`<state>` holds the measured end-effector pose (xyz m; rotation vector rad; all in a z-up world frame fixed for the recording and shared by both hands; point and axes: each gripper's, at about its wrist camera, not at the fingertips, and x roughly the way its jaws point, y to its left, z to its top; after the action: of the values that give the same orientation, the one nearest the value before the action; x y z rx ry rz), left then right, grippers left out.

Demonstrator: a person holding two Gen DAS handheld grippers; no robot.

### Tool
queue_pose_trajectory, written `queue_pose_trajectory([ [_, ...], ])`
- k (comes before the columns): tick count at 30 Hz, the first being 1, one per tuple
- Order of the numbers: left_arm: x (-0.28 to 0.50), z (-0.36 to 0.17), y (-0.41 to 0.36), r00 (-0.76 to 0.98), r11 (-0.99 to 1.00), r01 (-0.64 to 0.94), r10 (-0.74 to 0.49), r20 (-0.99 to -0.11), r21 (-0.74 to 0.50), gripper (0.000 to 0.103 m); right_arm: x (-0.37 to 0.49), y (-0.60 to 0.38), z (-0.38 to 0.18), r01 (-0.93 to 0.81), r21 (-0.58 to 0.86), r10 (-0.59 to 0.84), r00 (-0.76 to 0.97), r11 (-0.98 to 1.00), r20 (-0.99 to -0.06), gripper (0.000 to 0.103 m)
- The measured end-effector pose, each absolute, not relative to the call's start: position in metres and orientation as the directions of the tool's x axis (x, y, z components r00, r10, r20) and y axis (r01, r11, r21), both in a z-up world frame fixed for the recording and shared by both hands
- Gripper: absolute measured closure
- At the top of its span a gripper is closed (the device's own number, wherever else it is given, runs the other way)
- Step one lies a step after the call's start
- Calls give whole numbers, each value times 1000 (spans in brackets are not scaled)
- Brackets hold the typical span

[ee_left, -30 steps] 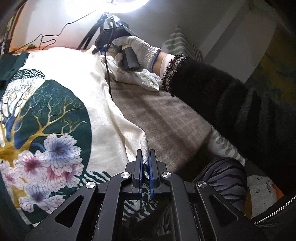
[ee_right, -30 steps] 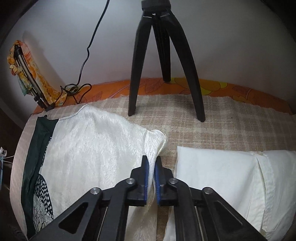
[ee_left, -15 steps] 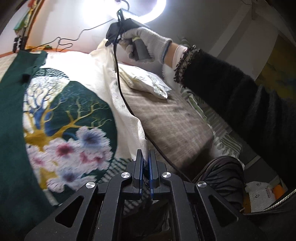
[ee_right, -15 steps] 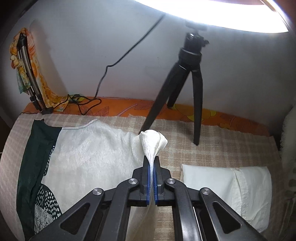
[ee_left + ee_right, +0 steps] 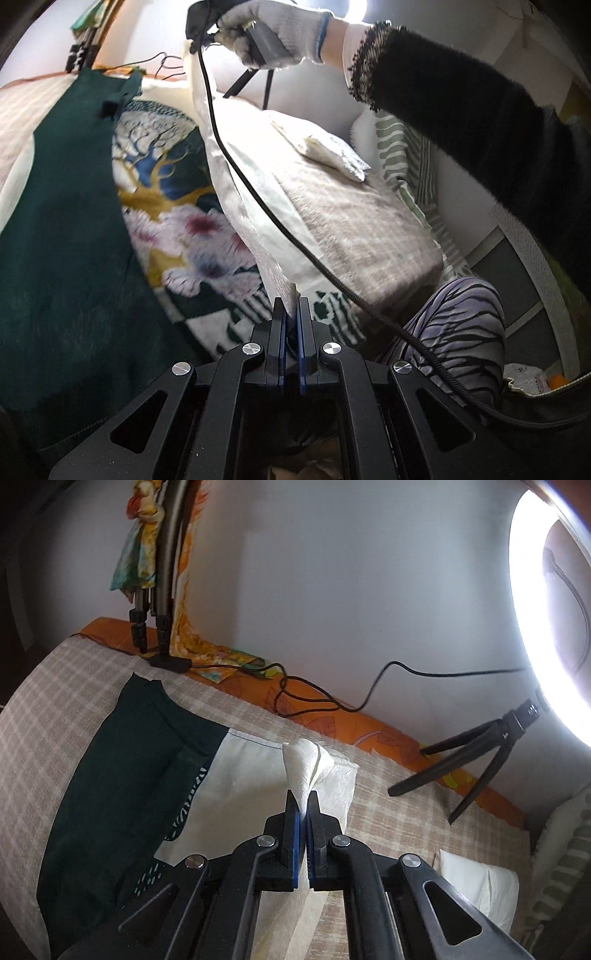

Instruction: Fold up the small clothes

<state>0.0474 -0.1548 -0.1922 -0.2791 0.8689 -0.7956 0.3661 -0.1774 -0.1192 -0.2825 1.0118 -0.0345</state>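
A cream garment (image 5: pixel 236 192) with a dark green panel (image 5: pixel 66 229) and a tree-and-flower print (image 5: pixel 184 229) lies on the checked bed cover. My left gripper (image 5: pixel 290 306) is shut on its cream right edge near the hem and holds it lifted. My right gripper (image 5: pixel 303 805) is shut on a bunched cream corner (image 5: pixel 304 764) at the far end of the same edge, also lifted; it also shows in the left wrist view (image 5: pixel 199 26), in a gloved hand. The edge hangs taut between the two grippers, above the print.
A folded white garment (image 5: pixel 325 147) lies on the bed cover (image 5: pixel 351 229), also seen in the right wrist view (image 5: pixel 476 886). A tripod (image 5: pixel 476 753) with a ring light (image 5: pixel 535 602), cables (image 5: pixel 314 698) and a second stand (image 5: pixel 159 602) are along the wall. A black cable (image 5: pixel 280 229) crosses the lifted edge.
Both grippers have risen and swung left, lifting the garment's right edge off the bed and carrying it over the print. Both stay shut on the cloth.
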Motion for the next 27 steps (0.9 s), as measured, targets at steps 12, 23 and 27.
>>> queue_pose_trajectory([
  [12, 47, -198, -135, 406, 698, 467, -714, -570, -543, 100, 377, -121, -139, -158, -289, -172, 512, 944, -842, 103],
  [23, 49, -200, -124, 400, 711, 438, -702, -590, -550, 100, 387, -87, -155, -235, -203, -76, 459, 951, -885, 91],
  [27, 50, -195, -123, 397, 724, 437, -688, -607, -534, 95, 372, -113, -130, -197, -46, 58, 494, 979, -867, 63],
])
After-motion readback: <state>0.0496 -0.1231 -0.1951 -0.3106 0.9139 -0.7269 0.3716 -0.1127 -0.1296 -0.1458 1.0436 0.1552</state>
